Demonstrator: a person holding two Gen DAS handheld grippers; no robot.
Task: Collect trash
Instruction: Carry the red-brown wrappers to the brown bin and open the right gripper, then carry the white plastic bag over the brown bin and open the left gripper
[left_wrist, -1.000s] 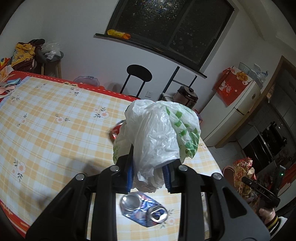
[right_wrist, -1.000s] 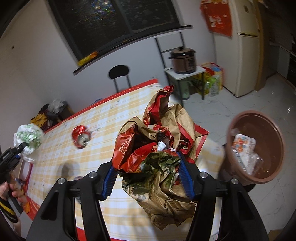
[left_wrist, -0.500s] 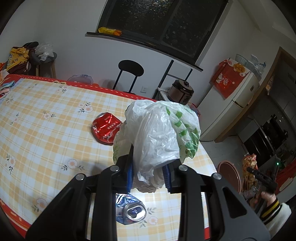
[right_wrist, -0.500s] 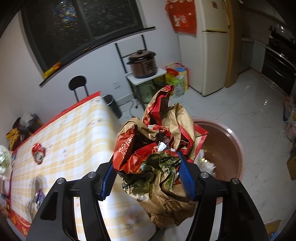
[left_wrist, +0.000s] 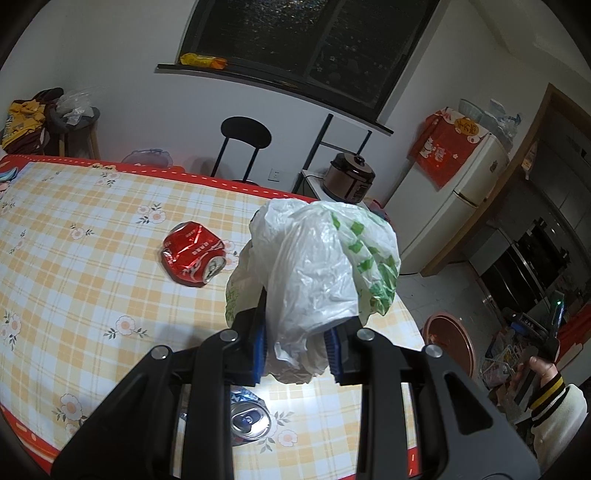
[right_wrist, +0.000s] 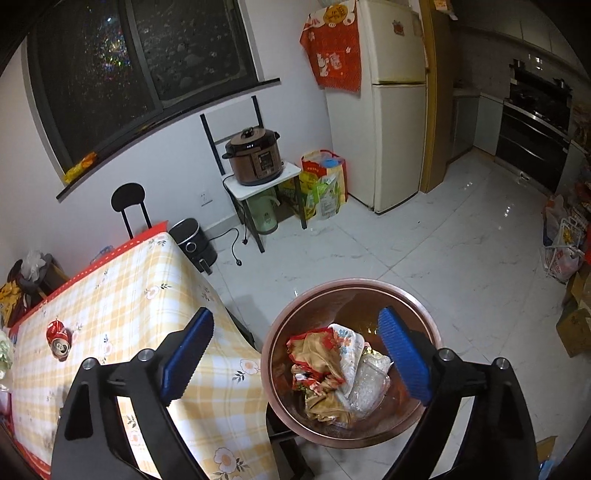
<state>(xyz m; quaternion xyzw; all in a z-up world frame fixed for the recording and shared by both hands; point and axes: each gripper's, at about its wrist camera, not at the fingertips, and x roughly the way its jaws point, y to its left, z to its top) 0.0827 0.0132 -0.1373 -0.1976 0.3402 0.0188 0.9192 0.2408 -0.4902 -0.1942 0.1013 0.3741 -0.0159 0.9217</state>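
My left gripper (left_wrist: 295, 350) is shut on a crumpled white plastic bag with green print (left_wrist: 317, 273), held above the checked tablecloth (left_wrist: 74, 280). A crushed red can (left_wrist: 192, 254) lies on the table ahead of it; a silver-blue can (left_wrist: 249, 421) lies below the gripper. My right gripper (right_wrist: 295, 354) is open and empty above the brown trash bin (right_wrist: 421, 321). The red-and-brown wrapper (right_wrist: 317, 365) lies in the bin with other trash. The red can also shows in the right wrist view (right_wrist: 58, 336).
The bin stands on the tiled floor beside the table's end (right_wrist: 229, 321); it also shows in the left wrist view (left_wrist: 448, 336). A black chair (left_wrist: 245, 142), a cooker on a stand (right_wrist: 255, 157), an air fryer (right_wrist: 192, 242) and a fridge (right_wrist: 395, 103) stand along the wall.
My right gripper swung from the table to above the bin, opened, and the red-and-brown wrapper dropped into the bin. My left gripper moved along the table with the bag.
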